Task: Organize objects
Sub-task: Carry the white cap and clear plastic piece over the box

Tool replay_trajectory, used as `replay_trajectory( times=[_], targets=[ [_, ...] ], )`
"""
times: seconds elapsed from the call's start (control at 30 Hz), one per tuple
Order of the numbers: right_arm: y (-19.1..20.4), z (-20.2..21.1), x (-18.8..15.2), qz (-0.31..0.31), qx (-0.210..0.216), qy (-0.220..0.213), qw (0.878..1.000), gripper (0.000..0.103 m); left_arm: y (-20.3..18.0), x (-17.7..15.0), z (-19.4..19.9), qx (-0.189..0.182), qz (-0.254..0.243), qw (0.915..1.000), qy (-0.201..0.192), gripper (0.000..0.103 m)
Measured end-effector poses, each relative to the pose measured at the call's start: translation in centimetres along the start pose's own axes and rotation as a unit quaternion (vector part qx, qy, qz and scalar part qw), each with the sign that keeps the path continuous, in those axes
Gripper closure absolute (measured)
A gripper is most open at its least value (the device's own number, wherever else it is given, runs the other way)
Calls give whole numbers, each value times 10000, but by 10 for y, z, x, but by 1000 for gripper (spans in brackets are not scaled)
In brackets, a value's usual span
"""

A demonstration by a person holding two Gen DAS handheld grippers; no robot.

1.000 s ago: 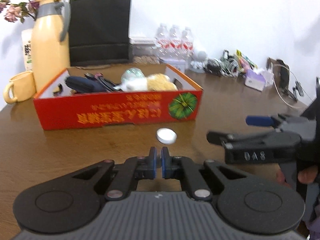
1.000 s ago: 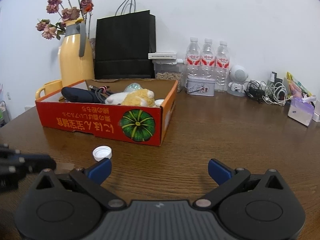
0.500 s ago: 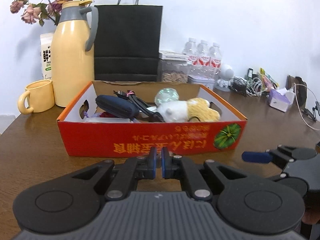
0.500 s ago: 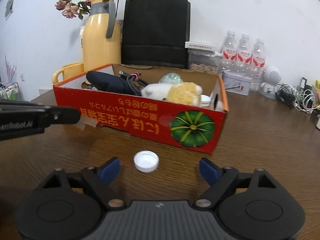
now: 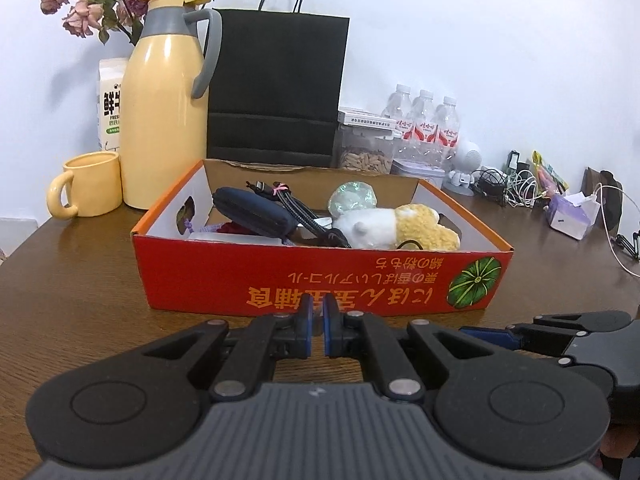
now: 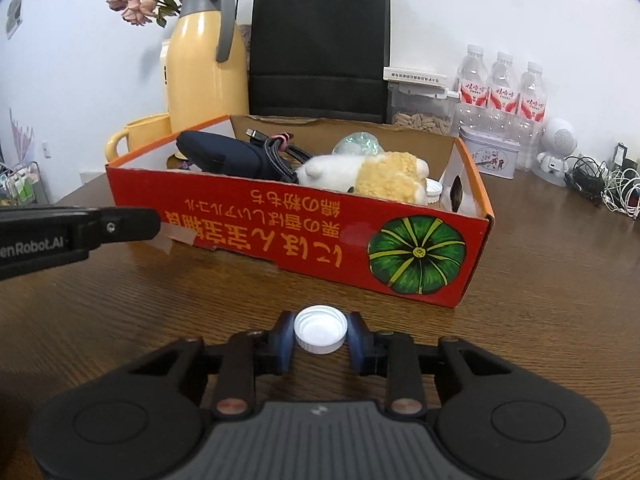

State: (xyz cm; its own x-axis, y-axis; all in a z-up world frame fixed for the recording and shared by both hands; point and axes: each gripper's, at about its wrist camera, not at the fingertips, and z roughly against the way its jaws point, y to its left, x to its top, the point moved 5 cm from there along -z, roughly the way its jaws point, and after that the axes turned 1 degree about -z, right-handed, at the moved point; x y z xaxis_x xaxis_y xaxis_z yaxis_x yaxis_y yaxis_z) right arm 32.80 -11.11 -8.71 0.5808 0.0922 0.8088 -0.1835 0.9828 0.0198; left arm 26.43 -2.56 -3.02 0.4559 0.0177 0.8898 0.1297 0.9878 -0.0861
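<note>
A white bottle cap (image 6: 320, 328) lies open side up on the brown table (image 6: 540, 280), in front of a red cardboard box (image 6: 280, 232). My right gripper (image 6: 320, 335) is closing on the cap, its blue pads (image 6: 285, 336) touching both sides. The box (image 5: 320, 276) holds a white-and-yellow plush toy (image 5: 400, 228), a dark blue pouch (image 5: 252, 212) and a black cable (image 5: 296, 208). My left gripper (image 5: 316, 332) is shut on nothing, just before the box's front wall. Its finger (image 6: 80, 232) shows at the left of the right wrist view.
Behind the box stand a yellow jug (image 5: 164, 100), a yellow mug (image 5: 88, 188), a black paper bag (image 5: 276, 88), a jar of seeds (image 5: 366, 156) and three water bottles (image 5: 424, 124). Tangled cables (image 5: 508, 188) and a tissue pack (image 5: 570, 216) lie at the far right.
My right gripper's jaws have come in from wide open onto the white cap. Both grippers have drawn nearer to the box. The left gripper has stayed shut.
</note>
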Motion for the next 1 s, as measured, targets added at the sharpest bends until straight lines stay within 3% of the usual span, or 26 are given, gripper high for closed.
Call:
replay_trajectory(
  times=[0.4, 0.73, 1.0],
  targets=[
    [5, 22, 14, 62, -31, -610, 9981, 76, -6, 17, 7, -46, -49, 9999, -142, 97],
    [10, 35, 72, 181, 2, -1292, 9915, 76, -12, 69, -5, -25, -77, 9984, -559, 97],
    [1, 6, 108, 117, -46, -1433, 9896, 76, -5, 94, -42, 1, 74, 9979, -637, 97]
  ],
)
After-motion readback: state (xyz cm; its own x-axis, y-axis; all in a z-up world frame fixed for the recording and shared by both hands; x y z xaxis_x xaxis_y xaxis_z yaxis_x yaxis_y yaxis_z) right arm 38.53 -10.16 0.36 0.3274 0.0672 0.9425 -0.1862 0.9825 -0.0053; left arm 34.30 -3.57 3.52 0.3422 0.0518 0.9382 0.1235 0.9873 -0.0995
